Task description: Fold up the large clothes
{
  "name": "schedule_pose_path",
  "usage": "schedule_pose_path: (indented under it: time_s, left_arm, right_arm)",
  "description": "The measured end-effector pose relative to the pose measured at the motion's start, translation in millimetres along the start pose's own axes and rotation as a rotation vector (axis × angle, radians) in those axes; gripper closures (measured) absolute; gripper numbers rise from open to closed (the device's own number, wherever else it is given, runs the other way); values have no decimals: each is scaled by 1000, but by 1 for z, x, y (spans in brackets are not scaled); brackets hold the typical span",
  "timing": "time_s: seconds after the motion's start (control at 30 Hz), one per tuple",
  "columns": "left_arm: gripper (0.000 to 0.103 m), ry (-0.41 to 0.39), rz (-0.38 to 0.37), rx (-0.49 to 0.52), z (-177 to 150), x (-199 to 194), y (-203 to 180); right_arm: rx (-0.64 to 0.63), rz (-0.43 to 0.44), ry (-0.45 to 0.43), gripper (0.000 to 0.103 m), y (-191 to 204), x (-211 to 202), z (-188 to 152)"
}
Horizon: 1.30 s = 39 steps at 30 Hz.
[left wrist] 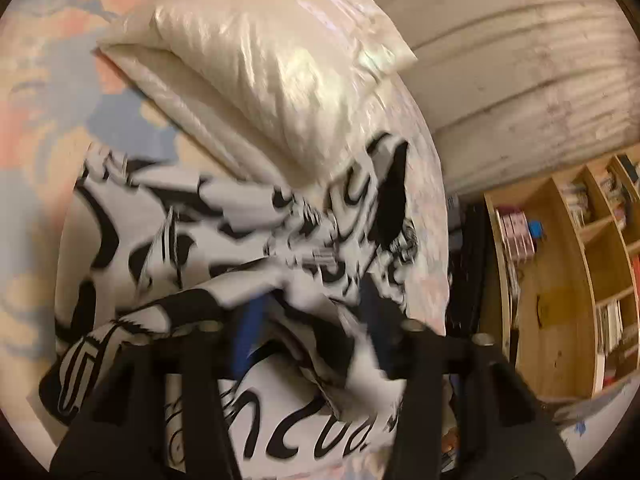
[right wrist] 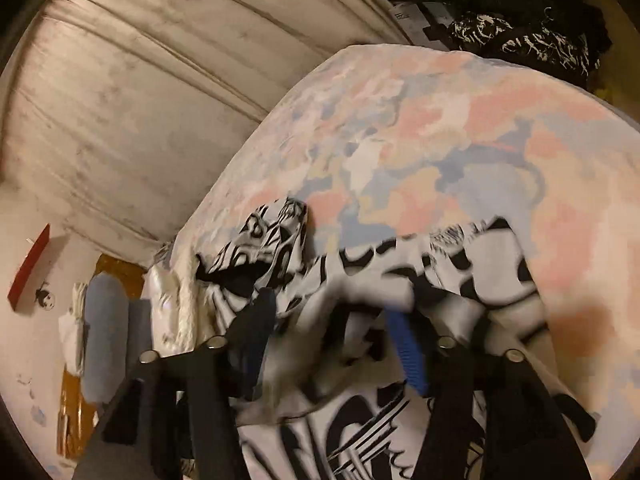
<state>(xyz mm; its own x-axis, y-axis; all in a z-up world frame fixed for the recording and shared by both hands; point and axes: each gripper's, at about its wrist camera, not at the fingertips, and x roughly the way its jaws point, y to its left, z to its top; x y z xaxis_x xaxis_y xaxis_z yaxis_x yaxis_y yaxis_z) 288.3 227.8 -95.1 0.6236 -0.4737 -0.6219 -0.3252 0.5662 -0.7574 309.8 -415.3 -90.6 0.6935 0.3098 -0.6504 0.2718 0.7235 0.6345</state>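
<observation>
- Left wrist view: left gripper (left wrist: 310,332) is standing with jaws apart. Black-and-white printed garment (left wrist: 208,224) is bunching between the blue fingers (left wrist: 246,332), but I can't see the pads pressing on it, so I'm reading it as released.
- Garment is lying on the pastel bedspread (left wrist: 52,92), its far edge reaching up against the cream pillow (left wrist: 272,80).
- Risk here: cloth is draping over the right-hand finger in this blurred frame; if it's snagging, pulling away could be dragging the fold back open.
- Second risk: fold edge is landing close to the pillow and the bed edge beside the bookshelf (left wrist: 560,260); a crooked lay could leave it wrinkled.
- Pose: gripper is pointing down at a slant over the near part of the garment.
- Right wrist view: right gripper (right wrist: 332,340) is also standing spread, with the garment (right wrist: 460,264) lumped between the fingers (right wrist: 408,352) and no visible pinch. Released, as far as the blur allows.
- Garment is sitting on the bedspread (right wrist: 460,128) near the side facing the padded headboard (right wrist: 140,80), one corner sticking up in a ridge.
- Risk: that raised corner isn't lying flat; the next fold could be trapping a crease.
- Pose: gripper is angling downward, low over the cloth.
</observation>
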Motion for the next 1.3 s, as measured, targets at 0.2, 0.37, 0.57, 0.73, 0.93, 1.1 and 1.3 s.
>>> schedule_pose_path:
  time_s: [0.2, 0.37, 0.57, 0.73, 0.93, 1.1, 1.3]
  left_arm:
    - [47, -25, 125, 153, 19, 21, -3]
    - [47, -6, 233, 377, 21, 42, -9]
    - [47, 76, 292, 593, 8, 66, -17]
    - [50, 102, 389, 694, -4, 94, -25]
    - [95, -26, 398, 693, -9, 82, -32]
    - [97, -108, 389, 626, -6, 73, -28]
    - [96, -49, 490, 570, -8, 113, -6]
  right_arm:
    - [-129, -72, 47, 30, -9, 48, 7]
    - [-286, -156, 127, 30, -26, 90, -1]
    - [-384, -190, 212, 30, -33, 128, -6]
    - [-415, -210, 236, 40, -31, 158, -7]
    - [-513, -212, 129, 99, -9, 142, -15]
    - [-429, -211, -23, 100, -6, 120, -7]
    - [-387, -400, 115, 100, -26, 176, -21]
